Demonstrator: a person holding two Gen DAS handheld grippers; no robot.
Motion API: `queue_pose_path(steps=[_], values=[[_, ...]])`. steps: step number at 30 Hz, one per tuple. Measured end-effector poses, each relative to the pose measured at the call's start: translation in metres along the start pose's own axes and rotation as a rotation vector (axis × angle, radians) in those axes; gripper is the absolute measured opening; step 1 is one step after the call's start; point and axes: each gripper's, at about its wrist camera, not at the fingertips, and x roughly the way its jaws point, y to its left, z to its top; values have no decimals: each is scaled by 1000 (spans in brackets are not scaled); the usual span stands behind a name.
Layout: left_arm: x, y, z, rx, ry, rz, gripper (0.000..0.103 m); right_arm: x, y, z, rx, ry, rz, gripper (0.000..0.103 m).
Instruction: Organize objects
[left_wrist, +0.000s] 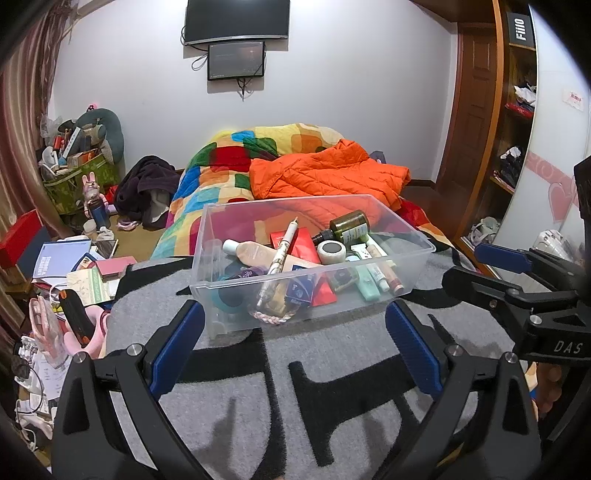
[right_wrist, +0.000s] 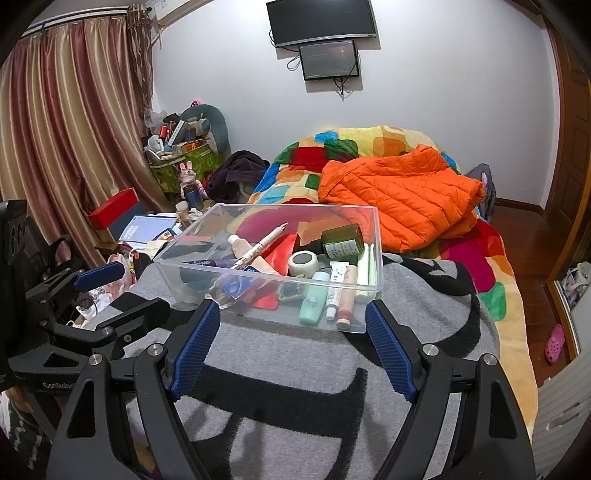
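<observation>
Left hand-held gripper (left_wrist: 295, 343) and right hand-held gripper (right_wrist: 293, 349) gape wide.

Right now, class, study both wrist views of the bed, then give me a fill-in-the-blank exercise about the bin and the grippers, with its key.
1. The toiletries lie inside a clear plastic bin that rests on a ____ and black blanket.
2. The puffy jacket lying behind the bin is ____.
3. The jaws of the left gripper and the right gripper are both ____.
4. The dark green bottle in the bin lies on its ____.

Missing words: grey; orange; open; side
</observation>
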Motion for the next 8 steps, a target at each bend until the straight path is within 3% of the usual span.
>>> queue_pose_path(steps=[8], values=[[-4,-4,-1,8,-17,-13,100,1,1,0,4,5,-2,79]])
